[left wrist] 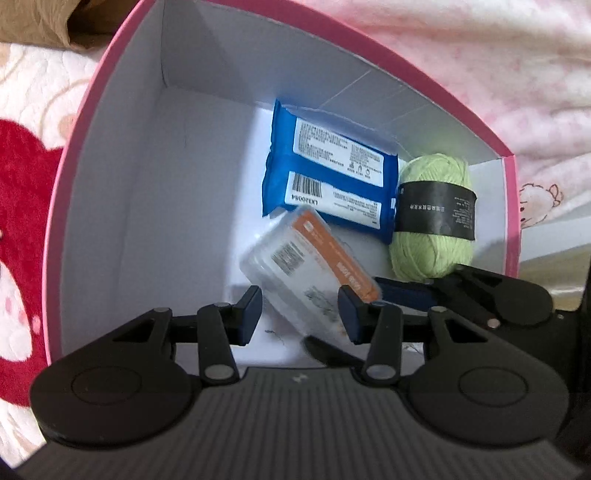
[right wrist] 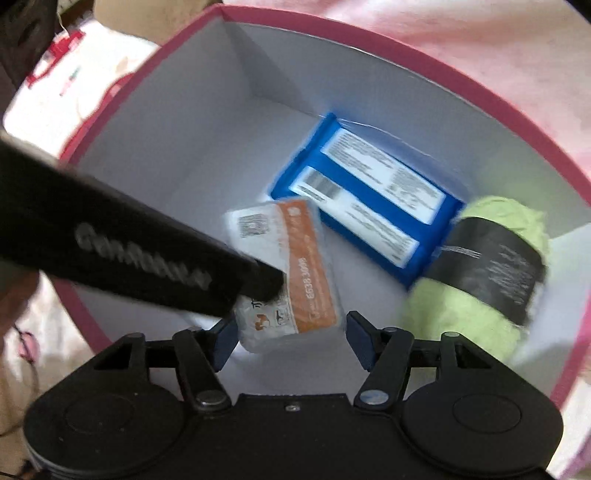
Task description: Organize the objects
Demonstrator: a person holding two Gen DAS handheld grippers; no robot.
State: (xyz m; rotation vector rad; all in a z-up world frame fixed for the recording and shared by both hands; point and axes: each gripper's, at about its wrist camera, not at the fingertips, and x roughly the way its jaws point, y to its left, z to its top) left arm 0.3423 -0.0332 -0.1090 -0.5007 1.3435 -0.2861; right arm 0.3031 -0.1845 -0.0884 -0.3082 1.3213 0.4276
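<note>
A pink box (left wrist: 107,66) with white inside walls holds a blue wipes pack (left wrist: 325,173), a green yarn ball (left wrist: 432,218) with a black band, and a clear plastic case with an orange label (left wrist: 306,273). My left gripper (left wrist: 301,314) is open over the box, its fingers on either side of the case's near end. My right gripper (right wrist: 288,339) is open too, just above the same case (right wrist: 291,269). The box (right wrist: 461,77), wipes pack (right wrist: 365,195) and yarn (right wrist: 487,269) also show in the right wrist view. The left gripper's body (right wrist: 110,251) crosses that view.
The box sits on pink and white bedding (left wrist: 498,55) with a red pattern (left wrist: 22,177) at the left. A brown cardboard object (left wrist: 40,22) lies beyond the box's far left corner. The right gripper's body (left wrist: 498,295) shows beside the yarn.
</note>
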